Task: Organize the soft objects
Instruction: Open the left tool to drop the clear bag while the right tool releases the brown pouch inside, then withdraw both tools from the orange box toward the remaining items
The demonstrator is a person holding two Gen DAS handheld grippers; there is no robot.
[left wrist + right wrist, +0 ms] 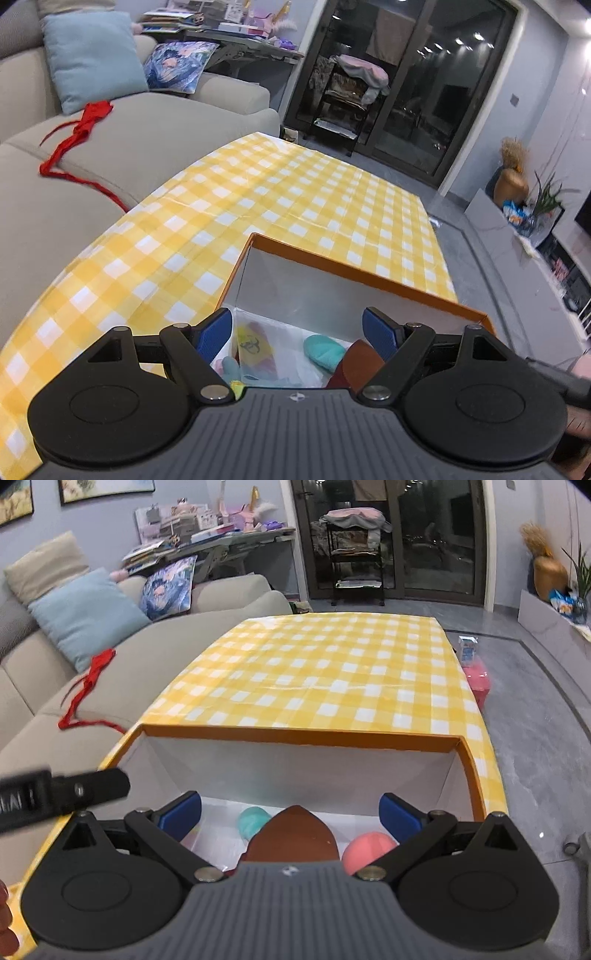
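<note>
Lying below open right gripper (291, 814): brown piece (293, 832).

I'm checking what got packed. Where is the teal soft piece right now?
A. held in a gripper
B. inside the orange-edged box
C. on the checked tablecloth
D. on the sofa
B: the teal piece lies on the box floor beside a brown item and a pink ball, free of both open grippers.
</note>
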